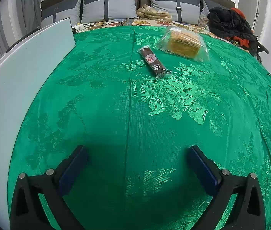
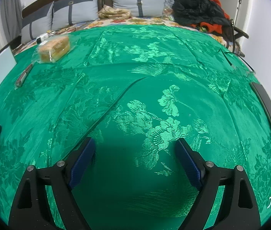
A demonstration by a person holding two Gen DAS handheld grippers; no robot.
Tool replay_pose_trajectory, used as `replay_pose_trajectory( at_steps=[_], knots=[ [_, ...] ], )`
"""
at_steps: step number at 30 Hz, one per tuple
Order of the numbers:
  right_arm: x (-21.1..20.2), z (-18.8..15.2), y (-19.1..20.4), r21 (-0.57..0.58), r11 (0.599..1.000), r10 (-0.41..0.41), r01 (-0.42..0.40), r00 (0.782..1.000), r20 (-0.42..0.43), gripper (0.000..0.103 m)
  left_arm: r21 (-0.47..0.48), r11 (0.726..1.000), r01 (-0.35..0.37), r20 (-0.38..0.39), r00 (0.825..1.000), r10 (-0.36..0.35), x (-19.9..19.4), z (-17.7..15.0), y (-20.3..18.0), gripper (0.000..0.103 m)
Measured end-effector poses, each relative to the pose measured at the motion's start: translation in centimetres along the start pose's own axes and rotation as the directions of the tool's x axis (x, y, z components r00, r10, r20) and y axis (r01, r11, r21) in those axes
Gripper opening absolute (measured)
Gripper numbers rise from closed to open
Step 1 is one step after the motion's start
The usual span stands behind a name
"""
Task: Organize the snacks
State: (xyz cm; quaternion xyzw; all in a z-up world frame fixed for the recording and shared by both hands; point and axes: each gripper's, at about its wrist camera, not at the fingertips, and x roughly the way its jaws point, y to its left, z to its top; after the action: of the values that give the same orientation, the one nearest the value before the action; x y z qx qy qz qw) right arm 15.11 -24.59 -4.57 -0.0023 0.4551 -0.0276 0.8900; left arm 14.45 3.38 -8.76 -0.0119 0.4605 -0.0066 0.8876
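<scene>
While both grippers hang over a shiny green floral tablecloth, nothing is held in either one. From the left wrist camera, the left gripper has its two blue-padded fingers spread wide apart, with only bare cloth between them. From the right wrist camera, the right gripper stands the same way, spread and empty.

Two snacks lie on the cloth. Seen from the left gripper, a slim dark wrapped snack bar lies ahead at about twelve to one o'clock, well apart from the fingers. Its long axis runs on a slant, from far end at eleven o'clock to near end at five o'clock. Just beyond it, at one o'clock, sits a clear bag of yellow cake slices, close beside the bar's far end.

Seen from the right gripper, the same bar and the cake bag lie far off at ten to eleven o'clock.

By this layout, the left gripper is the nearer one and faces the snacks almost squarely. To close across the bar's narrow width, it would likely need to turn its wrist.

A pale flat board stands at nine o'clock in the left view.
</scene>
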Motion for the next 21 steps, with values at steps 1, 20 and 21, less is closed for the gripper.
replay_pose_trajectory(
  at_steps=[1,20,21],
  knots=[
    [0.0,0.0,0.0,0.0,1.0,0.0,0.0,1.0,0.0,0.088,0.0,1.0,0.0,0.0,1.0,0.0,0.0,0.0,0.0,0.103],
    [0.1,0.0,0.0,0.007,1.0,0.0,0.0,1.0,-0.002,0.09,-0.069,0.995,0.078,-0.098,0.992,-0.084,7.3,14.5,-0.3,0.094],
    [0.1,0.0,0.0,0.007,1.0,0.0,0.0,1.0,-0.002,0.09,-0.059,0.997,0.054,-0.111,0.992,-0.06,8.2,15.0,-0.4,0.092]
  ],
)
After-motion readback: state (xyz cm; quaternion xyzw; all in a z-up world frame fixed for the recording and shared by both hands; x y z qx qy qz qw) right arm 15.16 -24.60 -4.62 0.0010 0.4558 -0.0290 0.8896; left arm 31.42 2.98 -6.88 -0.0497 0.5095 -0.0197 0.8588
